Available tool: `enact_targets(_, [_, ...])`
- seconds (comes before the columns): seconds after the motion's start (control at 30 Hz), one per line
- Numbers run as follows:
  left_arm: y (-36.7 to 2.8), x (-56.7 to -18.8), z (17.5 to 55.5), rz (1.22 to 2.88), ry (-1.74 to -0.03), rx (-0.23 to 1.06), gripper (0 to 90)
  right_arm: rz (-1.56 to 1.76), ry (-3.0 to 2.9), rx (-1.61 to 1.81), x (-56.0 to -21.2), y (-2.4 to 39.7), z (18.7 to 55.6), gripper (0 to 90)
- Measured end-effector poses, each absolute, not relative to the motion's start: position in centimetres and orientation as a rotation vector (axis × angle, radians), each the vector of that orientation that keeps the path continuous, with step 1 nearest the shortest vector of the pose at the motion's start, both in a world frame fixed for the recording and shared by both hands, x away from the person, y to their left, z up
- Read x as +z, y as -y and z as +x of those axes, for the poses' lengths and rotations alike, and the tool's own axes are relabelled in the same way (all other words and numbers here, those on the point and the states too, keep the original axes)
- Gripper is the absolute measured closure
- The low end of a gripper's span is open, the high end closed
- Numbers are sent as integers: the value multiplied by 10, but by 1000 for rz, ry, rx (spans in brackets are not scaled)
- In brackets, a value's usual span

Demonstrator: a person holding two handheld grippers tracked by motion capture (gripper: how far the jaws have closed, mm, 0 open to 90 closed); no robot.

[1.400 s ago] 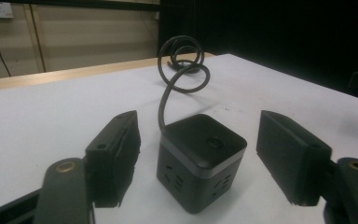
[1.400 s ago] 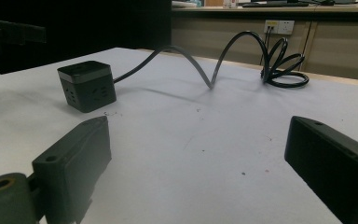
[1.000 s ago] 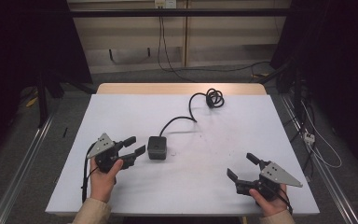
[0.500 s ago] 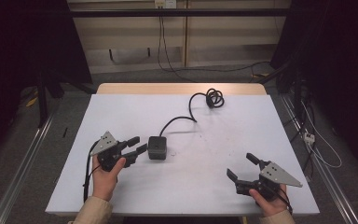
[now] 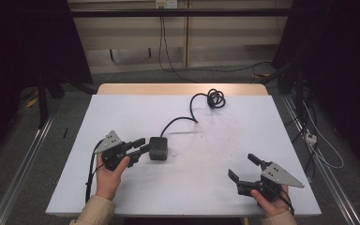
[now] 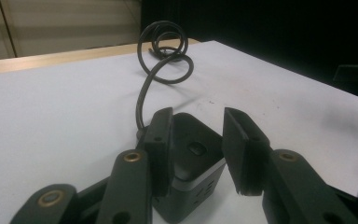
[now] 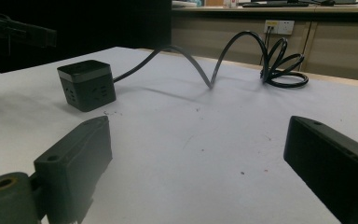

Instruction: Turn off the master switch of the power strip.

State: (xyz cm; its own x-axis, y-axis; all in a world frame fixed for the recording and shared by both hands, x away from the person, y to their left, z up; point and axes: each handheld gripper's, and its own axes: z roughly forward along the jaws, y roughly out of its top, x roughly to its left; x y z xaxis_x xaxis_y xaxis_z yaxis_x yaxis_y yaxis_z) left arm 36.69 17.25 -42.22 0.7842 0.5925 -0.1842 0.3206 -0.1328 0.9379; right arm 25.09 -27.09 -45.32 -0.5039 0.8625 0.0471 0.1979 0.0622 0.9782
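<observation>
A black cube socket [image 5: 158, 148] sits on the white table [image 5: 206, 192], left of centre, and its black cable [image 5: 187, 121] runs back to a coil [image 5: 215, 98]. My left gripper [image 5: 140, 146] lies level just left of the cube, pointing at it. In the left gripper view the cube [image 6: 191, 154] sits between the jaws of that gripper [image 6: 196, 122]. The jaws have just been closing; one pad is against the cube, and a gap remains at the other. My right gripper [image 5: 243, 166] rests near the front right with its jaws wide apart and nothing between them [image 7: 200, 135].
The right gripper view shows the cube [image 7: 86, 84] far off to the left, and the cable [image 7: 223, 56] arching across to the coil [image 7: 282, 65]. A wooden table edge [image 5: 178, 89] runs along the back. More cables [image 5: 318, 145] lie on the floor at right.
The left gripper's jaws have narrowed around the cube's near corner and the hand has edged slightly toward it. The right gripper has stayed still.
</observation>
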Motion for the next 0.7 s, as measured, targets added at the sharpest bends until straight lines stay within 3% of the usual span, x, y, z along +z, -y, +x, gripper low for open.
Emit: enact_targets(0.7, [-166,-421,371,1767,-708,245,743,1056,-1766,1473,-453,271,251,72])
